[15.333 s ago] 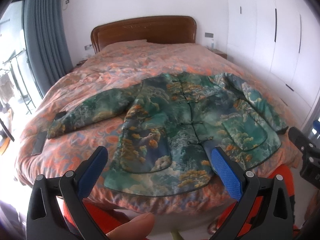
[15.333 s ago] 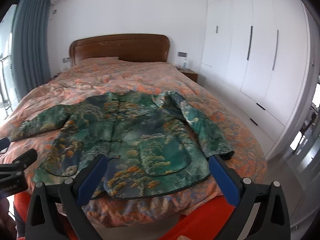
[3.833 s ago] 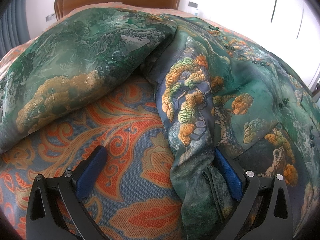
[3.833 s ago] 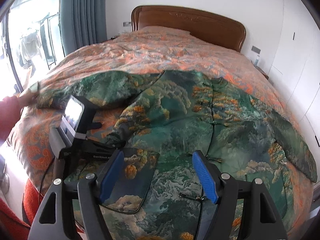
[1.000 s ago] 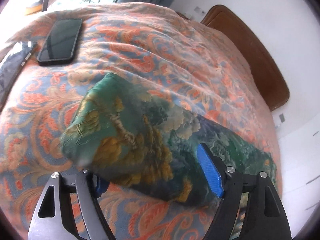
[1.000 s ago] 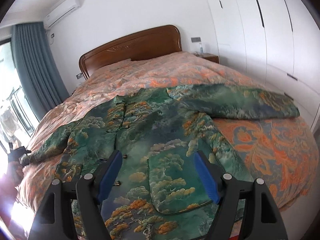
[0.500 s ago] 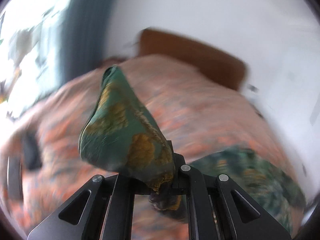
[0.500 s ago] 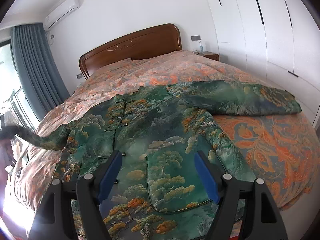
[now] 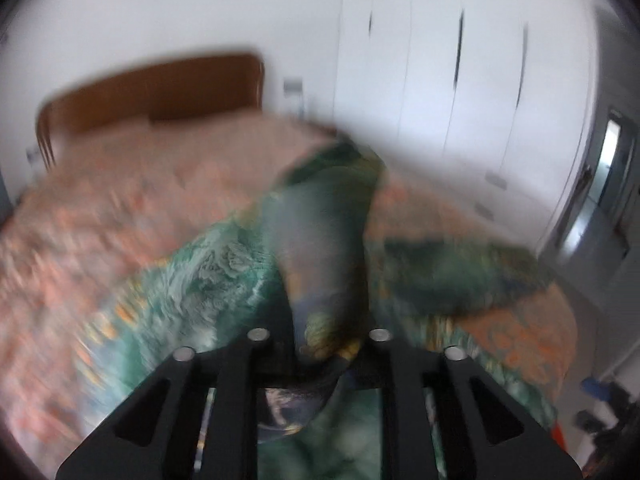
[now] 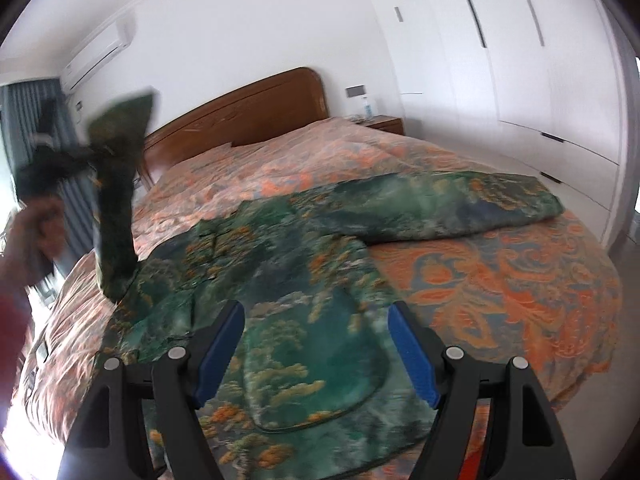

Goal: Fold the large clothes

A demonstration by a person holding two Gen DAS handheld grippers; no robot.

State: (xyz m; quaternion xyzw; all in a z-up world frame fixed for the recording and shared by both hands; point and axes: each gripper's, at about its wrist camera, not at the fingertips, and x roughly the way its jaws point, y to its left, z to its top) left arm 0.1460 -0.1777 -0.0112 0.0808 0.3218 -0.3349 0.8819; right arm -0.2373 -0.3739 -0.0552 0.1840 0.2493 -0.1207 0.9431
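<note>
A large green brocade jacket (image 10: 288, 264) with orange tree patterns lies face up on the bed. My left gripper (image 9: 320, 344) is shut on the cuff of the jacket's left sleeve (image 9: 324, 248) and holds it lifted over the jacket; in the right wrist view that raised sleeve (image 10: 116, 200) stands up at the far left. The other sleeve (image 10: 460, 204) lies stretched out to the right. My right gripper (image 10: 316, 344) is open and empty above the jacket's lower front pocket. The left wrist view is blurred by motion.
The bed has an orange patterned quilt (image 10: 500, 280) and a wooden headboard (image 10: 248, 112). White wardrobe doors (image 10: 520, 60) line the right wall. A nightstand (image 10: 380, 122) stands by the headboard. A grey curtain (image 10: 24, 112) hangs at the far left.
My left gripper has closed on the sleeve cuff, lifted it off the quilt and swung it up and over towards the jacket's body. My right gripper has barely moved.
</note>
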